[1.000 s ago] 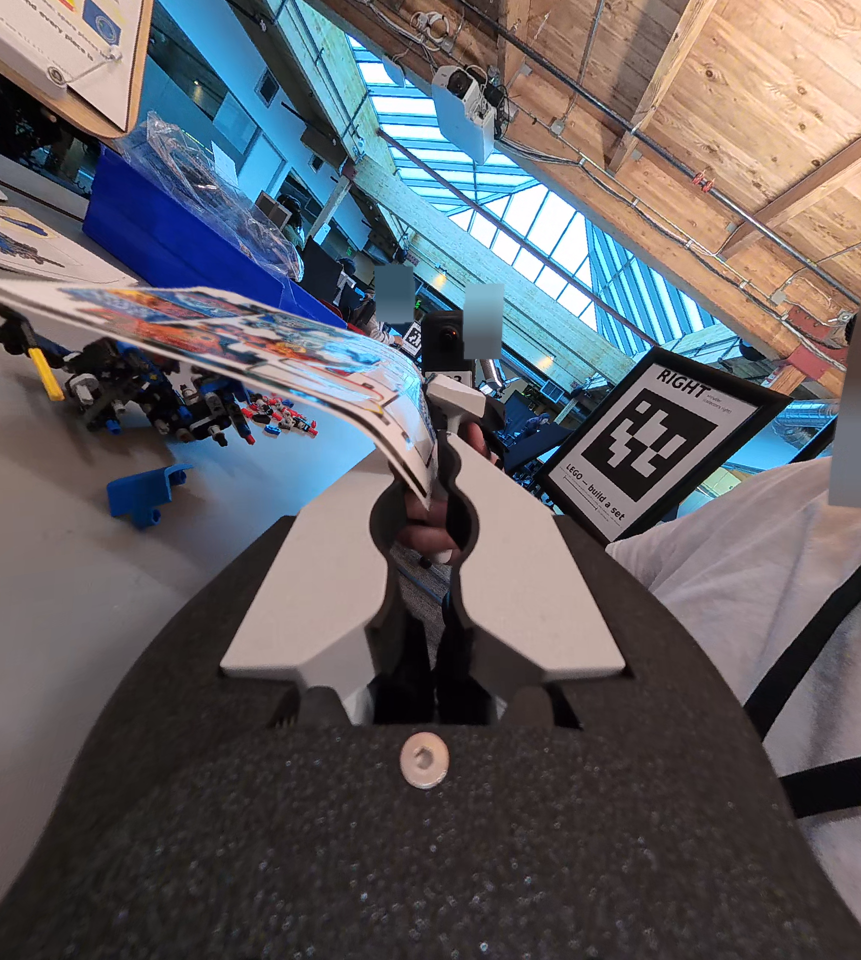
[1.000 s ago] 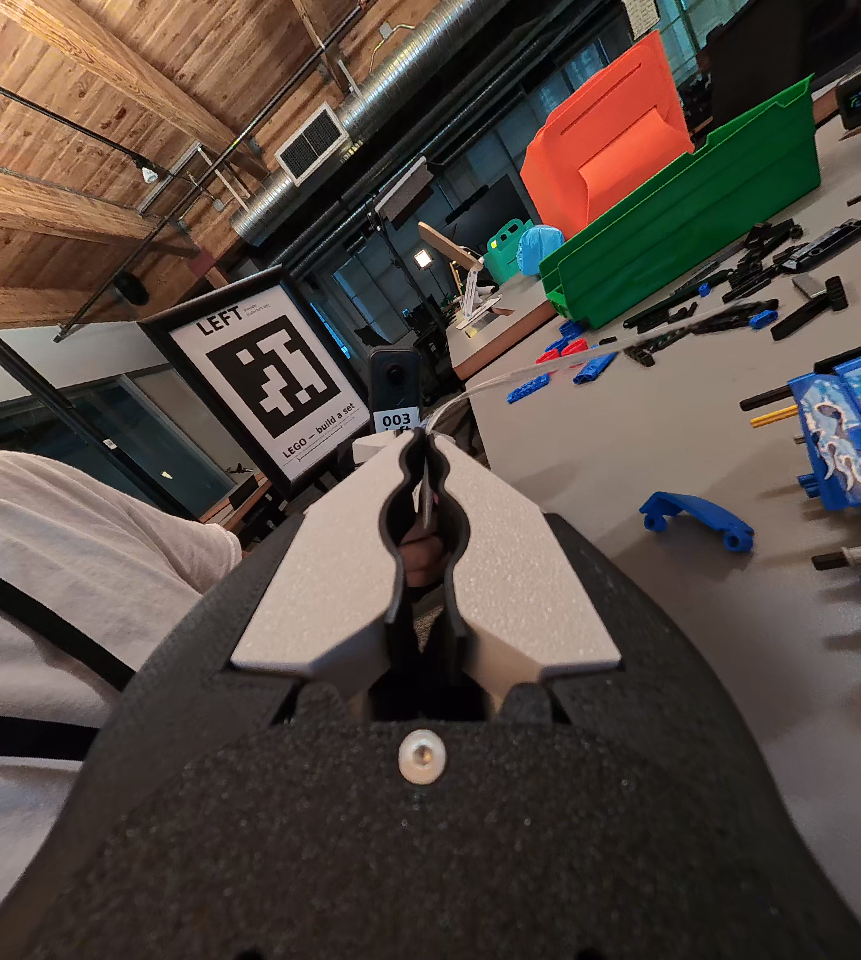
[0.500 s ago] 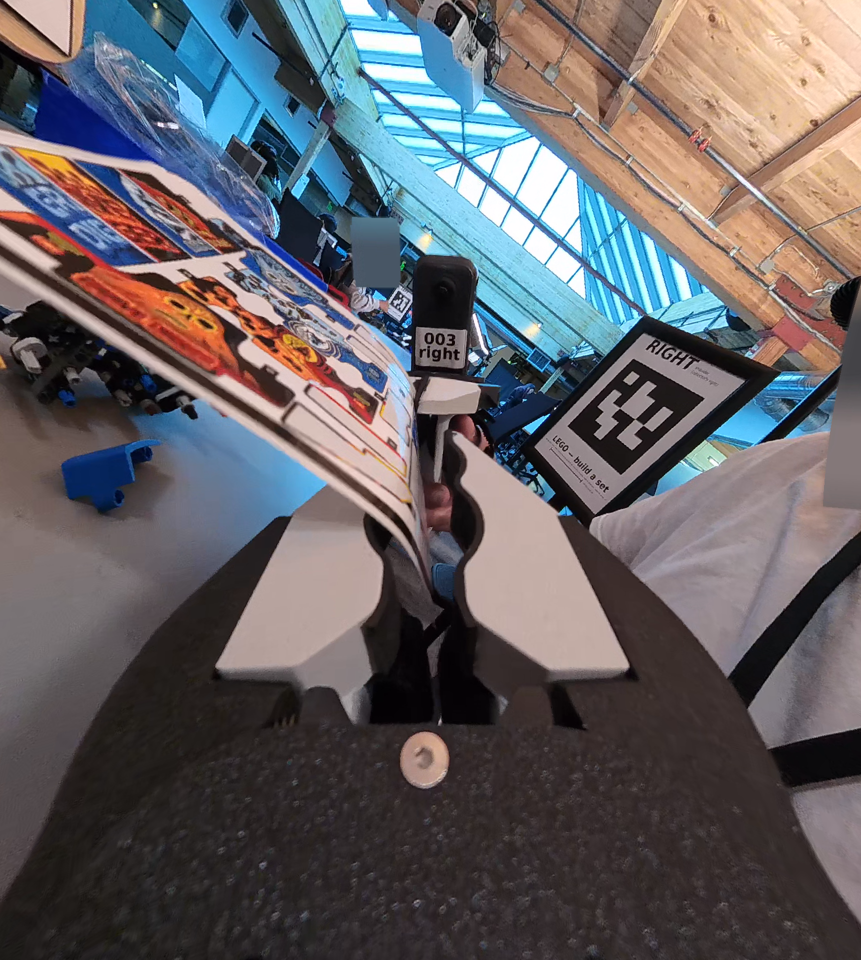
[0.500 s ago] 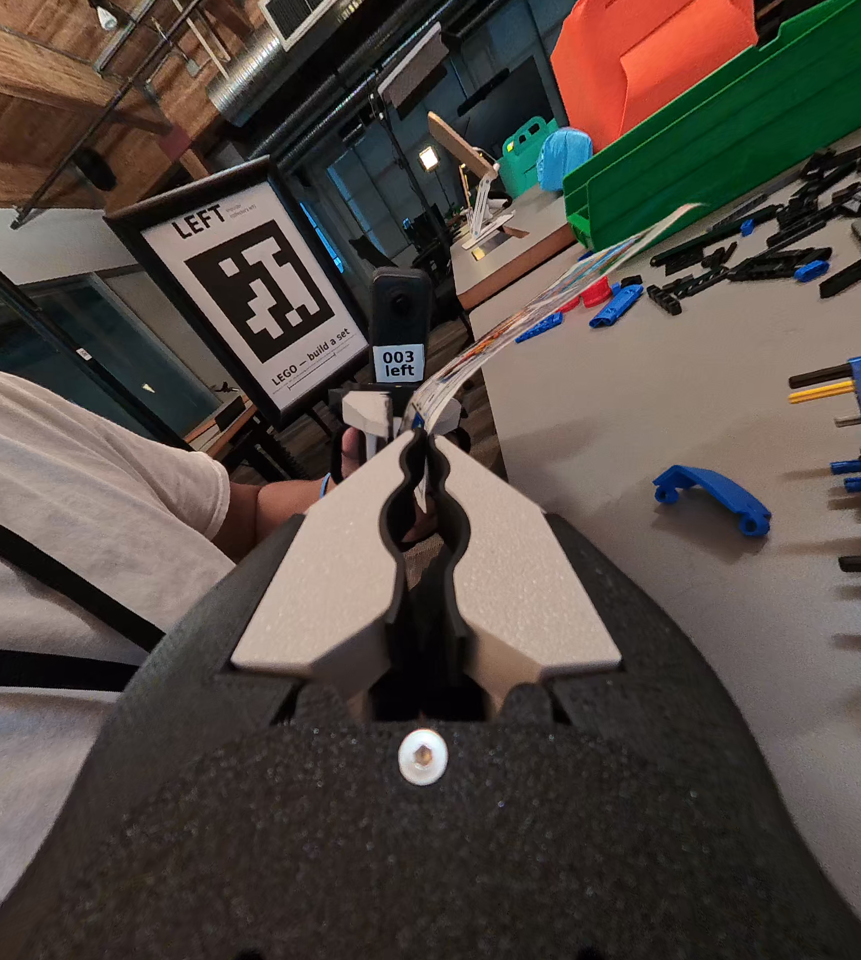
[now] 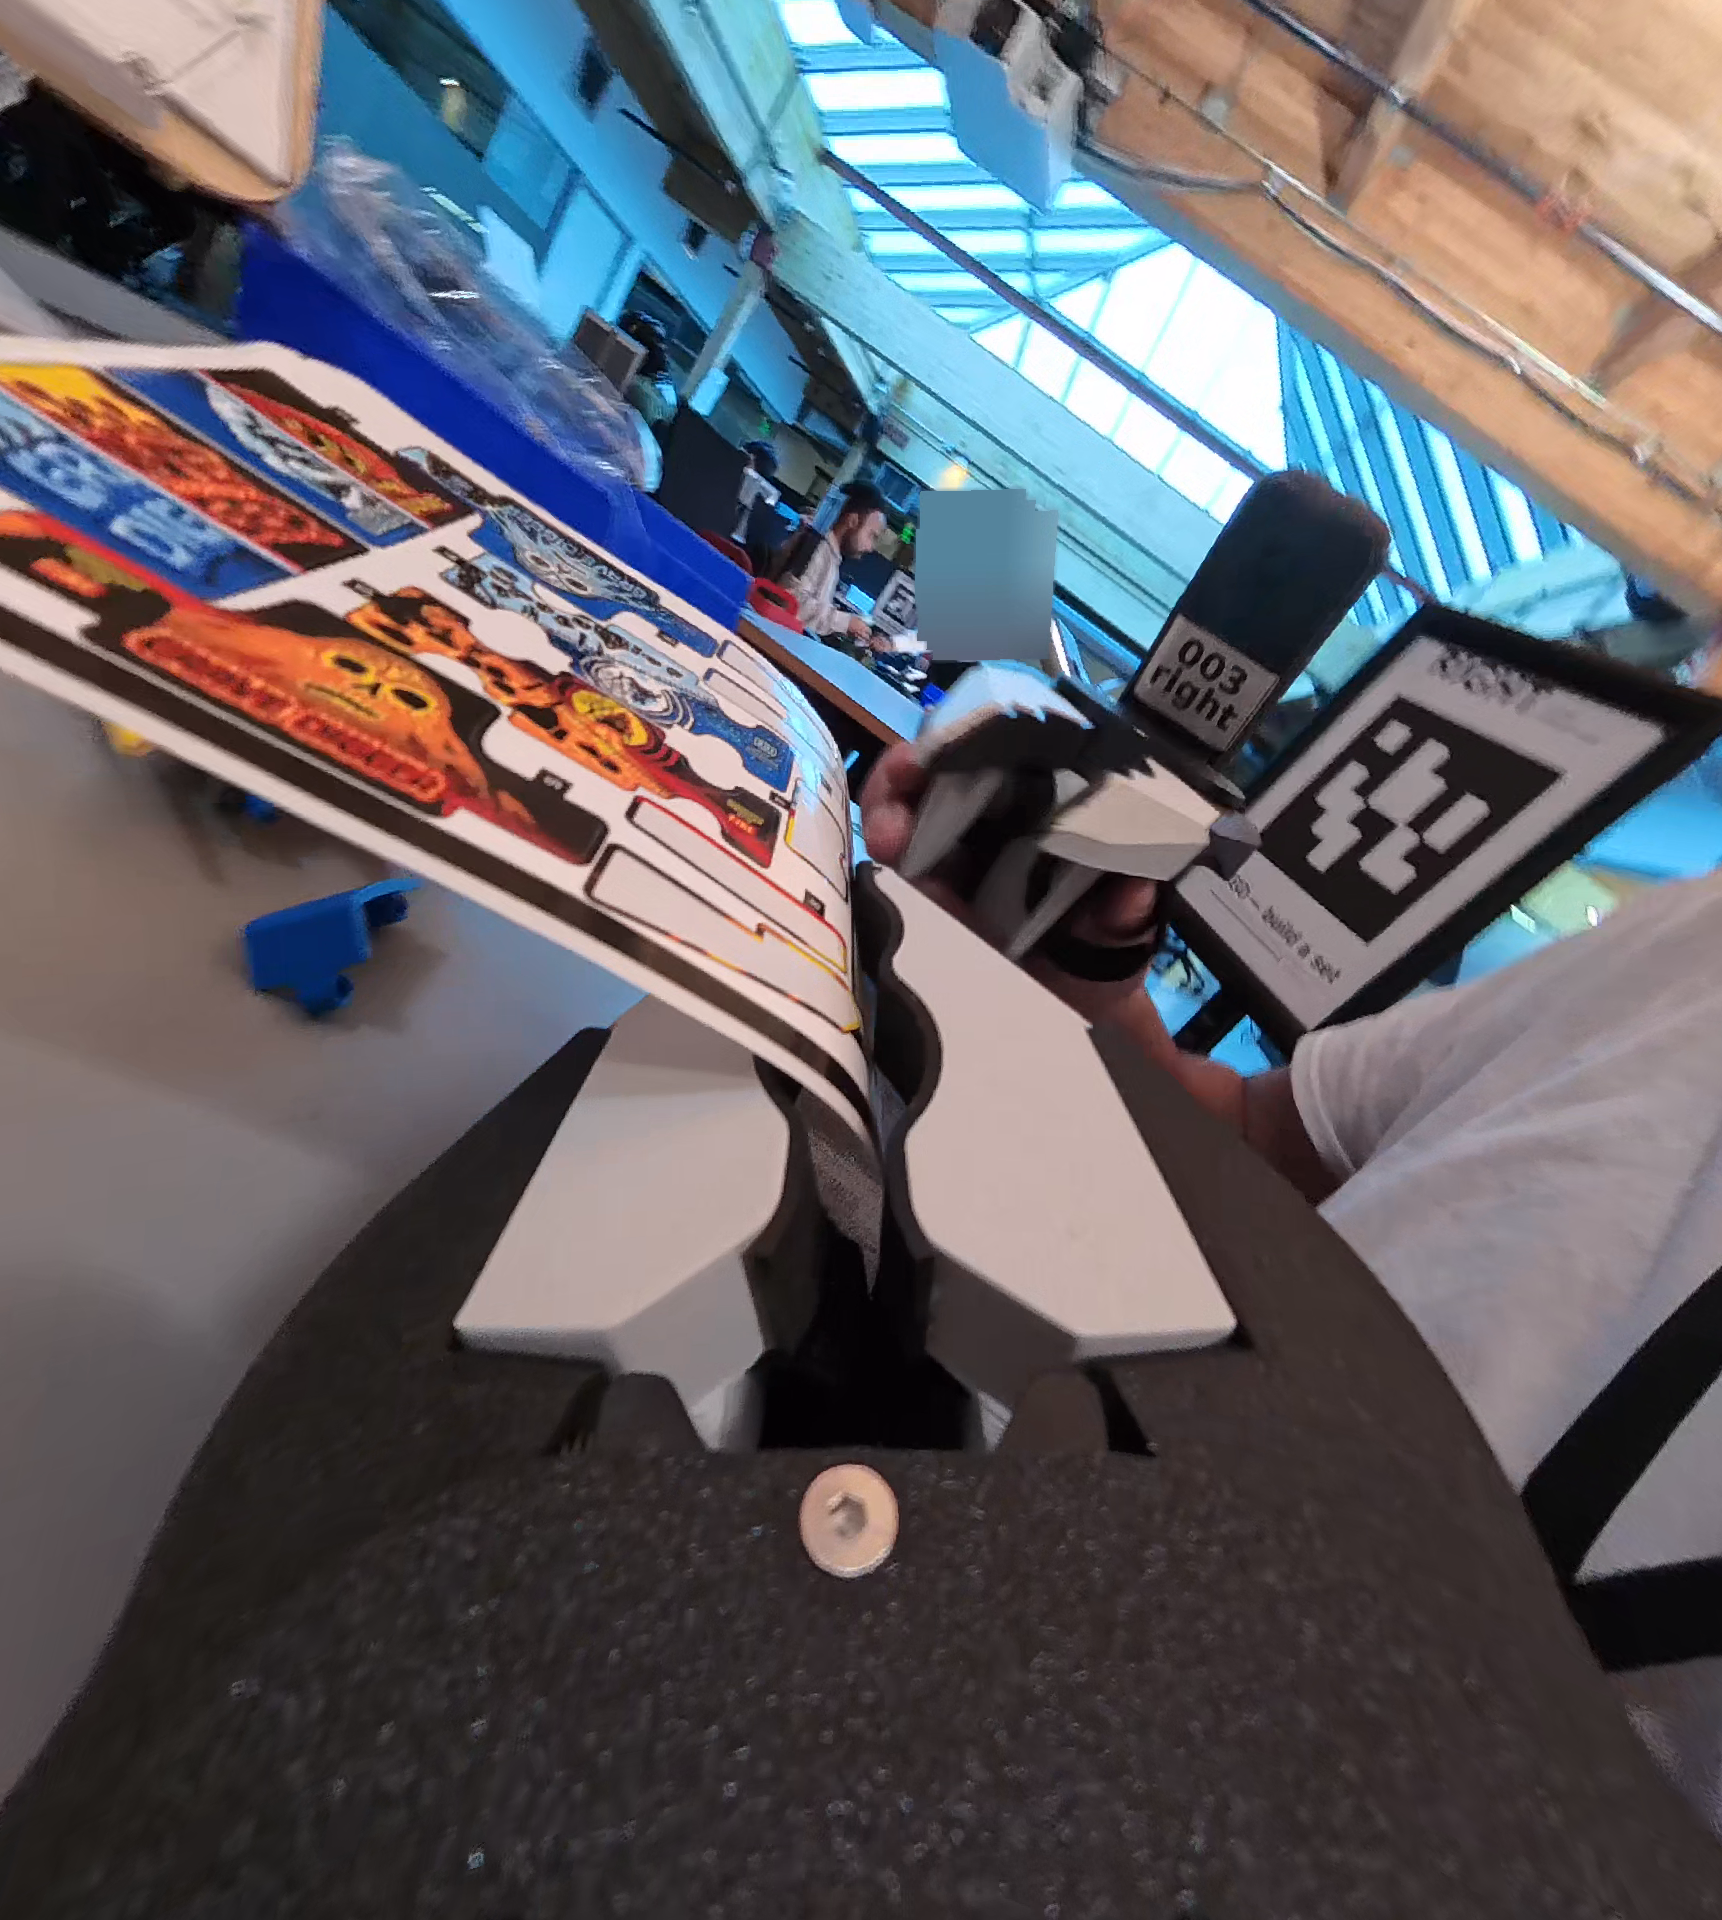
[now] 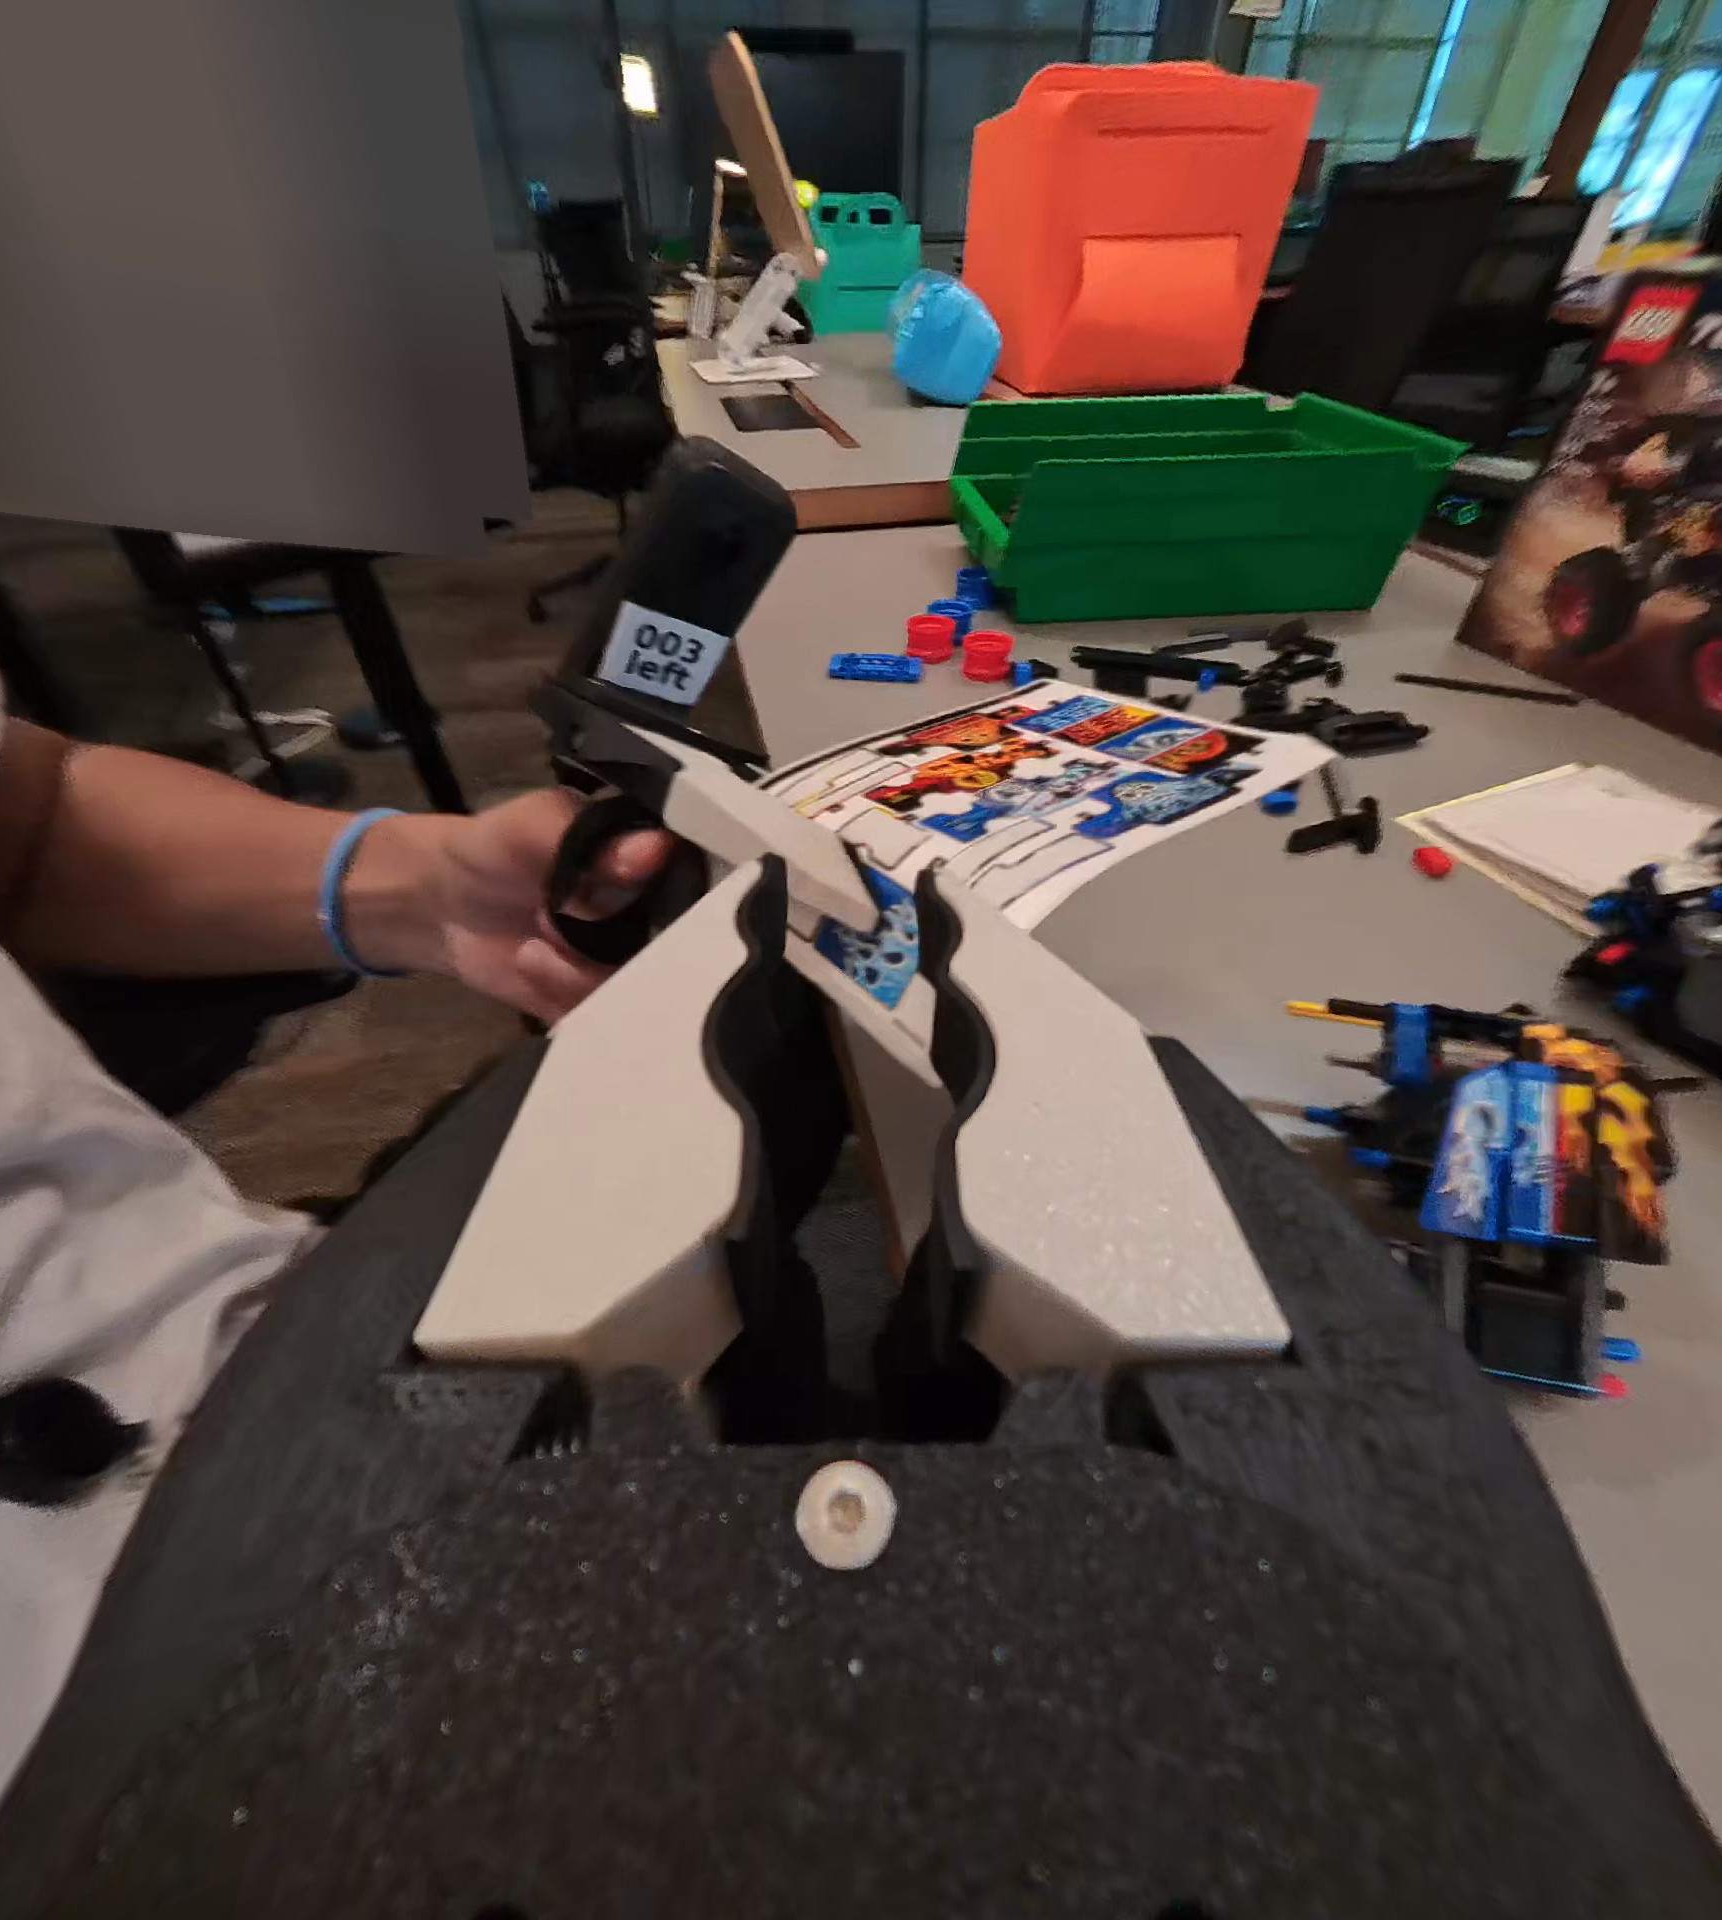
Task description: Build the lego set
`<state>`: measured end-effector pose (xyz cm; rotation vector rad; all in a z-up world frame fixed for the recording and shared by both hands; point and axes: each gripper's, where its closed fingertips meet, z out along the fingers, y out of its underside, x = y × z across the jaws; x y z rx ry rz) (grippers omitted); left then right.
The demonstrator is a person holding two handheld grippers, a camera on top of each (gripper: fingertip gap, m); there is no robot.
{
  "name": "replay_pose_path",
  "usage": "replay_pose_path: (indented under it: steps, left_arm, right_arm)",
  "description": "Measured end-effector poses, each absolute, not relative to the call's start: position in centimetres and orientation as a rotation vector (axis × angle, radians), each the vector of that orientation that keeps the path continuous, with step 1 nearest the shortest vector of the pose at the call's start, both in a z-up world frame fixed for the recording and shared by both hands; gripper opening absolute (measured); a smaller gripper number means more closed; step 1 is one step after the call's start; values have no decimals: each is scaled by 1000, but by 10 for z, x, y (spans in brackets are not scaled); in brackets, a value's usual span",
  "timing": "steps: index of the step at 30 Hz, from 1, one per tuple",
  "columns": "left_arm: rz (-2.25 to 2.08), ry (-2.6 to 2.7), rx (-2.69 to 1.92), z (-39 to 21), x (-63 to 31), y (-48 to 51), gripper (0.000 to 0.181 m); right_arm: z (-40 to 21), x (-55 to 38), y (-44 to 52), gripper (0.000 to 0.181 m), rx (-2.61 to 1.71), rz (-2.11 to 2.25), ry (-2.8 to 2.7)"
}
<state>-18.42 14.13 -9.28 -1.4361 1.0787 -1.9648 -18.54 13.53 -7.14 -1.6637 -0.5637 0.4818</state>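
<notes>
A sticker sheet (image 5: 441,665) with orange, blue and black prints sticks out to the left from my left gripper (image 5: 862,935), which is shut on its edge. In the right wrist view the sheet (image 6: 1044,769) hangs flat just above the grey table (image 6: 1252,977), held by the left gripper (image 6: 841,899). My right gripper (image 6: 846,873) is open and empty, its jaws either side of the sheet's near corner without gripping it. It also shows in the left wrist view (image 5: 971,904), just right of the sheet. A partly built blue and black model (image 6: 1543,1143) lies at the right.
A second dark assembly (image 6: 1709,935) and a booklet (image 6: 1563,831) lie far right. Loose black parts (image 6: 1283,686), red wheels (image 6: 982,655), a green bin (image 6: 1200,509), an orange bin (image 6: 1127,229) and the set's box (image 6: 1667,499) stand behind. A blue curved piece (image 5: 311,940) lies under the sheet. Left and right tips are no more than a few centimetres apart. About 12 cm separates my left fingertips from the blue curved piece (image 5: 311,940).
My right gripper has opened and let go of the sheet's edge, then turned down toward the table. The left gripper alone holds the sheet, which has swung out flat.
</notes>
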Motion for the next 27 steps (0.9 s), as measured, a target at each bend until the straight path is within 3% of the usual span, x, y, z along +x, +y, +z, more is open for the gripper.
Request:
replay_pose_path:
  steps: [3, 11, 16, 21, 25, 27]
  left_arm:
    - [-1961, 1139, -1346, -85, -188, 129, 0]
    - [-1907, 1224, -1224, -79, -193, 117, 0]
    - [-1656, 1346, -1095, -85, -194, 117, 0]
    - [-1591, 1370, -1066, -85, -196, 118, 0]
    - [-1656, 1348, -1135, -89, -193, 120, 0]
    - [-1724, 1279, -1210, -89, -190, 125, 0]
  right_arm:
    - [-79, -182, 139, 25, -1693, 325, -615]
    - [-83, -191, 131, 21, -1713, 580, -602]
    - [-75, -182, 129, 20, -1681, 686, -534]
    - [-75, -172, 128, 32, -1709, 947, -417]
    - [-79, -182, 125, 5, -1696, 1119, -409]
    - [-77, -178, 132, 0, -1657, 1105, -352]
